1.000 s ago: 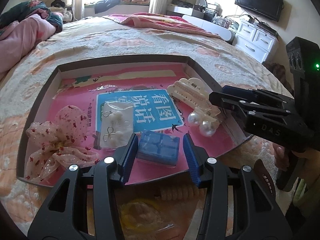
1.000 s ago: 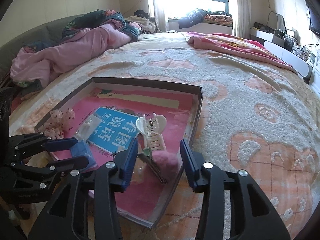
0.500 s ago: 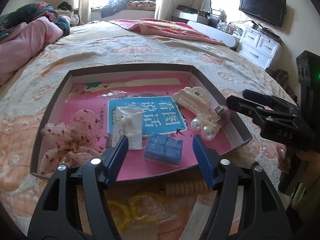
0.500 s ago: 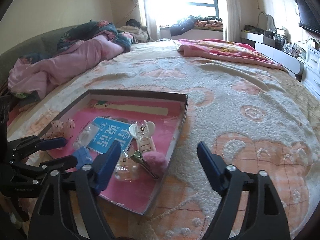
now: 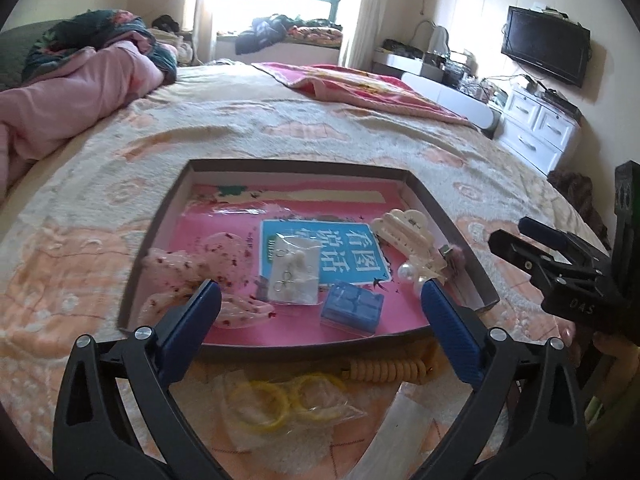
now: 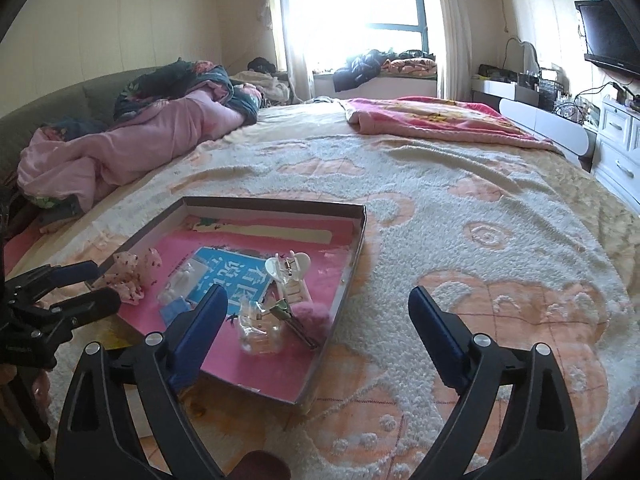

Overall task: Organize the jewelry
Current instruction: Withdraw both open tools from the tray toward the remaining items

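Both jaws spread wide, empty: left gripper [image 5: 320, 304] above shallow pink-lined cardboard tray [image 5: 296, 168] on bed, over small blue plastic box [image 5: 352, 307]; right gripper [image 6: 316, 316] beside tray's right wall.

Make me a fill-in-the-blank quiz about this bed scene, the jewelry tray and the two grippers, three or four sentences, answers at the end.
1. The small box lying in the tray is ____ in colour.
2. The rings in the plastic bag lying outside the tray are ____.
3. The left gripper and the right gripper both have their jaws ____.
4. The white hair claw lies ____ the tray.

Missing words: blue; yellow; open; inside
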Demonstrator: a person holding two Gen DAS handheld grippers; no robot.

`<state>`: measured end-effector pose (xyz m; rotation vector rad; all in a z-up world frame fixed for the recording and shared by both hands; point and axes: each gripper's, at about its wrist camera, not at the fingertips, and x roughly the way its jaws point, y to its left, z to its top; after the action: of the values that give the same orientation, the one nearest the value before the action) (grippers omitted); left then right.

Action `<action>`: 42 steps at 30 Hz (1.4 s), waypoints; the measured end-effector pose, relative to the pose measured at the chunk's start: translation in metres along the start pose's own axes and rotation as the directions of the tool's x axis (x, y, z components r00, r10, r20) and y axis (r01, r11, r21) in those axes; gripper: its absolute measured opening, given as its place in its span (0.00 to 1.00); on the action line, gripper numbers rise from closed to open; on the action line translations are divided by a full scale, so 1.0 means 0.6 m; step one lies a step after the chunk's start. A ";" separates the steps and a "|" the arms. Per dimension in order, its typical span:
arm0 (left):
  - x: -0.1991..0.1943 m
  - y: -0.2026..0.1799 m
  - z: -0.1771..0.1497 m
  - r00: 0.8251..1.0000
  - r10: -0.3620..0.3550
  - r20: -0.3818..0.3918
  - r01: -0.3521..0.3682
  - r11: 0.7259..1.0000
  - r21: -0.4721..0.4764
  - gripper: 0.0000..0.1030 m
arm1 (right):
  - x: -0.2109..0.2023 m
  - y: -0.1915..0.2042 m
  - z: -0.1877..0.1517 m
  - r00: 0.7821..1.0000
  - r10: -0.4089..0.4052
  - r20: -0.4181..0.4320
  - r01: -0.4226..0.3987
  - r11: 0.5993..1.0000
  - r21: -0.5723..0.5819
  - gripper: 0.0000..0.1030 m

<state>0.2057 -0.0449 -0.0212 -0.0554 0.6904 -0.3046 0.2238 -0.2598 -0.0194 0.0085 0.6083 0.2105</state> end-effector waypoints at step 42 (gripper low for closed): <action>-0.093 0.044 -0.060 0.992 0.123 0.026 -0.123 0.992 -0.007 0.89 | -0.092 0.116 -0.074 0.995 0.102 -0.009 -0.102 0.987 -0.121 0.88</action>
<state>0.1489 -0.0016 -0.0184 -0.0217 0.6653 -0.1832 0.1409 -0.2048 -0.0198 -0.0787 0.5978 0.3469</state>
